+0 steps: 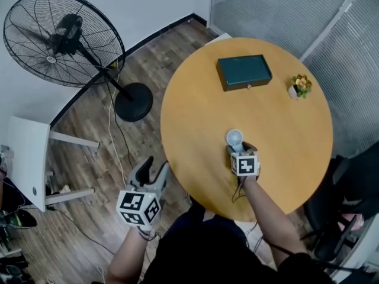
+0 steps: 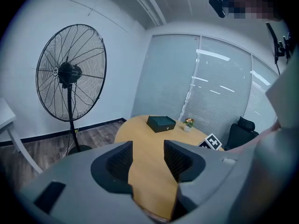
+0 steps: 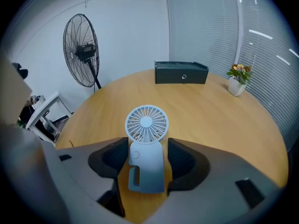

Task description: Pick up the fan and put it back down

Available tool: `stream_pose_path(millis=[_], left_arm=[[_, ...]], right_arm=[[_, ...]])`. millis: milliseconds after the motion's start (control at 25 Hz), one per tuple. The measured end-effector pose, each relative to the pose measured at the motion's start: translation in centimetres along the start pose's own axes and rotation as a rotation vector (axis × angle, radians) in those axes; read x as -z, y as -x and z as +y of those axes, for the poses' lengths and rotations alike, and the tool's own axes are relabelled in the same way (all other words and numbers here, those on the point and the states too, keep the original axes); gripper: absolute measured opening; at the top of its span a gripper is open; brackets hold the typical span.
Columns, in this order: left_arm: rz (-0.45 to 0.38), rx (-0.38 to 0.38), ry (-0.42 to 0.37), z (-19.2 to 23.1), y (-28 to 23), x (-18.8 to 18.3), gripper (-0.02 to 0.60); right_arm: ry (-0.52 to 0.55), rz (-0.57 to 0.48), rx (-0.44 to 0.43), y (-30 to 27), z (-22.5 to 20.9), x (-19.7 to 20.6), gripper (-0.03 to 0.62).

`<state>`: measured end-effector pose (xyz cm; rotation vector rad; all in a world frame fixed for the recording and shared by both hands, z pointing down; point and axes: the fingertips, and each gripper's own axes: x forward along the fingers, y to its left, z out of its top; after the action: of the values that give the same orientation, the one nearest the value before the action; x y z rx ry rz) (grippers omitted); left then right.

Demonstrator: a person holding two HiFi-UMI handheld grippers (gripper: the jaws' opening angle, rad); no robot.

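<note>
A small pale-blue hand-held fan [image 3: 145, 143] with a round grille head rests on the round wooden table [image 1: 290, 152], near its front edge. In the head view the fan [image 1: 235, 138] shows just beyond my right gripper [image 1: 237, 149]. In the right gripper view my right gripper [image 3: 147, 147] is open. The fan's handle sits between the pads, with a thin gap on each side. My left gripper [image 1: 154, 167] hangs off the table's left edge, above the floor. It points toward the table, and my left gripper [image 2: 148, 153] is open with nothing between its jaws.
A dark green box [image 1: 244, 71] and a small potted flower [image 1: 300, 86] stand at the table's far side. A tall black pedestal fan [image 1: 62, 37] stands on the wooden floor at the left, with a white bench [image 1: 26, 158] nearer. A black chair [image 1: 349, 200] is at the right.
</note>
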<state>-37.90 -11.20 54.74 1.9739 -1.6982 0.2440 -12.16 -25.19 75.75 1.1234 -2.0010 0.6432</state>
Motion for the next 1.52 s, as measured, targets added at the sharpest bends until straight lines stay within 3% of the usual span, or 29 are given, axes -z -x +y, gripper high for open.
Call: stream_pose_path(millis=[280,800,1200,1360,1520], left_arm=[[-0.028,0.029,-0.012,-2.2,-0.9,-1.5,0.207],[-0.117,0.123,-0.083,-11.4,-2.5,-6.1,0.199],[-0.304,0.088,-0.125,-15.0,-0.5,-12.6,0.13],[-0.402,0.09,-0.149,-16.4,1.1,-15.7,0.041],[-0.463,0.103,-0.174,-18.0,2.4,-18.2,0.018]], right_arm=[[-0.077,-0.097,-0.018,5.2,-1.7,-1.3,0.256],[-0.189,-0.418,-0.004,20.7,-9.4,-9.1,0.085],[-0.145,-0.642,0.01,30.4,-10.9,-14.5,0.06],[-0.11,-0.757,0.032,35.0,-10.9,-16.5,0.008],[-0.064,-0.87,0.048,39.6,-10.8,-18.2,0.005]])
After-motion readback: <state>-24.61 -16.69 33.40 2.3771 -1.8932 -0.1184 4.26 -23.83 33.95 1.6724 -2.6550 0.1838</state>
